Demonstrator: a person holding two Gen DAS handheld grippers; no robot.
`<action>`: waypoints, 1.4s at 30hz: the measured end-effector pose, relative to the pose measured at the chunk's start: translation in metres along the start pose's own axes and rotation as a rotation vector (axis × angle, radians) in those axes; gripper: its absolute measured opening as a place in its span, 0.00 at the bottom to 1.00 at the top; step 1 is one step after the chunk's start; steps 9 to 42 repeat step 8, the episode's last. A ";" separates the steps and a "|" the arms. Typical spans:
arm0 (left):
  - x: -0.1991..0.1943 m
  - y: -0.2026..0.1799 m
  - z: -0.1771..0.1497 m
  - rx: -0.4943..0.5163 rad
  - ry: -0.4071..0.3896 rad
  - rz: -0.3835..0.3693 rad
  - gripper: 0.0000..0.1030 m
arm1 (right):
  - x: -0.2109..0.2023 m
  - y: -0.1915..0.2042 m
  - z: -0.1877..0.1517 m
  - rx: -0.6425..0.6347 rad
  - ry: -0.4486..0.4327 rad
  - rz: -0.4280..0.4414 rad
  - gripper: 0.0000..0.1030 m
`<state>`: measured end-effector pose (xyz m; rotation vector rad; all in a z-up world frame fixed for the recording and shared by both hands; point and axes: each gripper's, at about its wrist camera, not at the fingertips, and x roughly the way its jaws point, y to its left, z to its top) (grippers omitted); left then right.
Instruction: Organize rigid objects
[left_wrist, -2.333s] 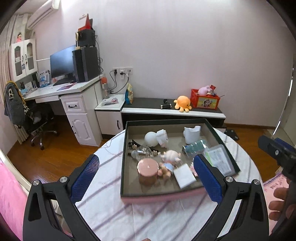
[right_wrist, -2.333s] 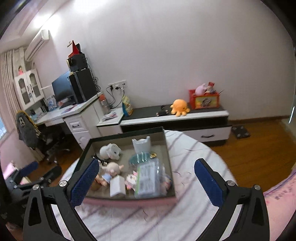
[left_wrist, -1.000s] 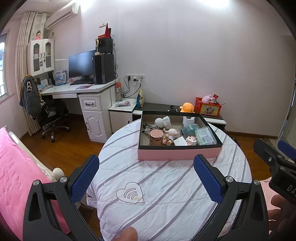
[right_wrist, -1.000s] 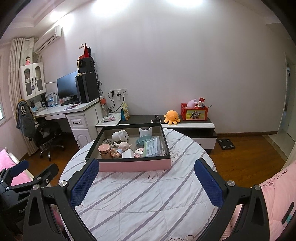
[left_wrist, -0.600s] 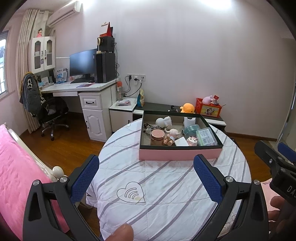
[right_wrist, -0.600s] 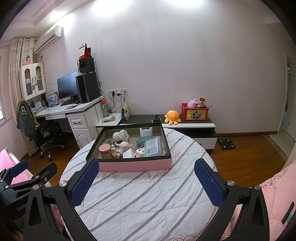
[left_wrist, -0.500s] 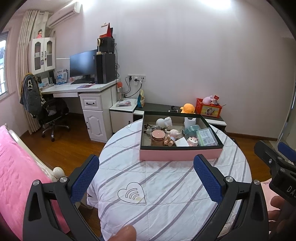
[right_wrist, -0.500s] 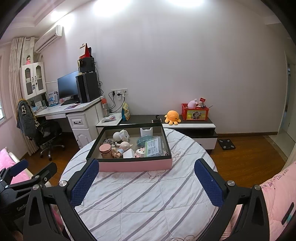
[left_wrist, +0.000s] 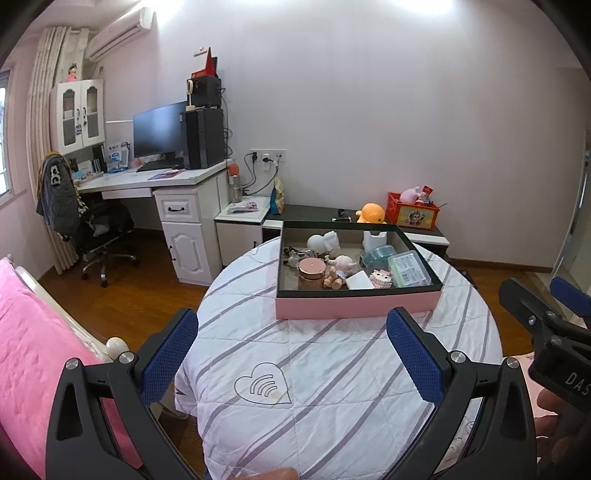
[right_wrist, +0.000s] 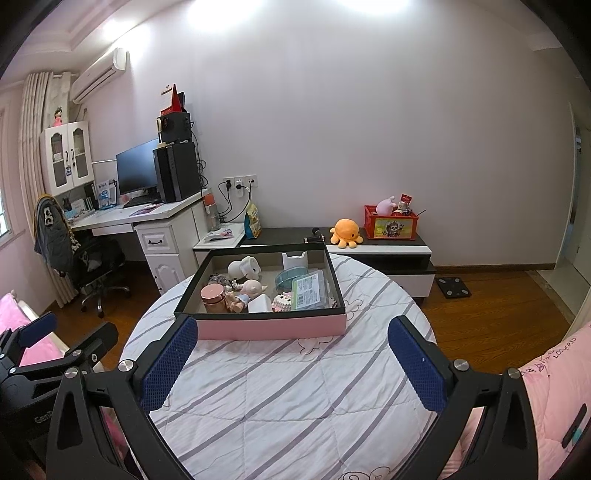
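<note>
Ahead of both grippers, the round counter (left_wrist: 332, 387) is sitting under a striped quilted cloth. Beyond the fingertips, toward its far side, the pink-sided box (right_wrist: 273, 326) is resting, holding the toys: a rose-gold jar (right_wrist: 213, 298), a white elephant figure (right_wrist: 243, 267) and a clear plastic case (right_wrist: 310, 291). The left gripper (left_wrist: 291, 358) and right gripper (right_wrist: 291, 363) are hovering wide open, holding nothing.
</note>
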<state>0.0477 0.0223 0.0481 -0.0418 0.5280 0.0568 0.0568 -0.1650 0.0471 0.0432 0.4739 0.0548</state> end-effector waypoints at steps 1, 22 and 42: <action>0.000 0.000 0.000 0.000 -0.001 0.000 1.00 | 0.000 0.001 0.000 0.000 0.002 0.000 1.00; -0.001 0.004 -0.001 -0.016 -0.011 -0.011 1.00 | 0.002 0.000 0.000 0.000 0.005 0.001 1.00; -0.001 0.004 -0.001 -0.016 -0.011 -0.011 1.00 | 0.002 0.000 0.000 0.000 0.005 0.001 1.00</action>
